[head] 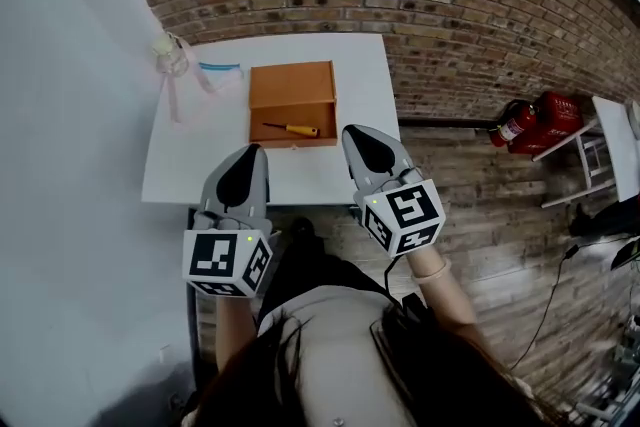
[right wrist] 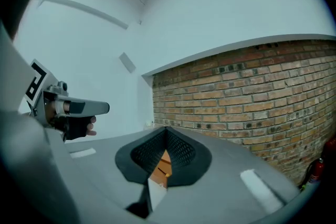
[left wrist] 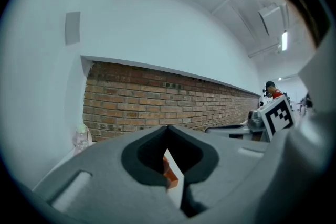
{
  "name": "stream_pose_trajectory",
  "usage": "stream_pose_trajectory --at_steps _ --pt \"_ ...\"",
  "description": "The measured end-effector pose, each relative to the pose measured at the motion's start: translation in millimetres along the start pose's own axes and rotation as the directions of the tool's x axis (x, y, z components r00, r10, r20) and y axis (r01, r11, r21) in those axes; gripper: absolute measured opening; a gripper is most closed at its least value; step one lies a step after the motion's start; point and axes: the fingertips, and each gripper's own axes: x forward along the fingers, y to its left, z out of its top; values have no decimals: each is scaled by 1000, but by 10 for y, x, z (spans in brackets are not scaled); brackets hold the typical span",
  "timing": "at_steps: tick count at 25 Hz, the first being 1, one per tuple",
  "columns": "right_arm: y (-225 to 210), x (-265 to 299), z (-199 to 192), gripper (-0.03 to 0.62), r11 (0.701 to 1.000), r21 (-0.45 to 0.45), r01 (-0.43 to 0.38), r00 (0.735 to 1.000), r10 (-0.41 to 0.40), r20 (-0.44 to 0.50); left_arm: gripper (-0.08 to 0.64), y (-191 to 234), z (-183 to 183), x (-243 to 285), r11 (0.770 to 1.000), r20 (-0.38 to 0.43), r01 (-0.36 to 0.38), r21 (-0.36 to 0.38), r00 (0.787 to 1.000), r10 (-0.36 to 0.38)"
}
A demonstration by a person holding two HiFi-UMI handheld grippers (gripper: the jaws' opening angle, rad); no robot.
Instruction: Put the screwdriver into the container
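An orange-brown wooden container (head: 292,85) stands on the white table (head: 180,165). The screwdriver (head: 291,129), yellow-handled with a dark shaft, lies inside the container's near half. My left gripper (head: 254,151) hovers over the table's front edge, shut and empty. To its right my right gripper (head: 357,131) is also shut and empty, its tip just right of the container's near corner. In the left gripper view the left gripper's (left wrist: 167,128) jaws meet, with a sliver of the container (left wrist: 171,179) below them. The right gripper (right wrist: 166,129) shows the same, with the container (right wrist: 161,166) behind its jaws.
A clear plastic bag (head: 172,57) and a blue-and-white packet (head: 220,68) lie at the table's back left. A brick wall rises behind the table. A red fire extinguisher (head: 514,124) and a red case (head: 560,111) sit on the floor to the right, beside a white shelf (head: 608,147).
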Motion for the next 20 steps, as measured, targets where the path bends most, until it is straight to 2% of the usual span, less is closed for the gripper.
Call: stream_pose_trajectory --at_steps 10,20 --pt "-89 -228 298 6 989 -34 144 981 -138 134 0 -54 46 55 999 18 32 26 999 -33" --pt "95 -195 567 5 962 -100 256 950 -231 209 0 209 87 83 997 11 68 35 998 -68"
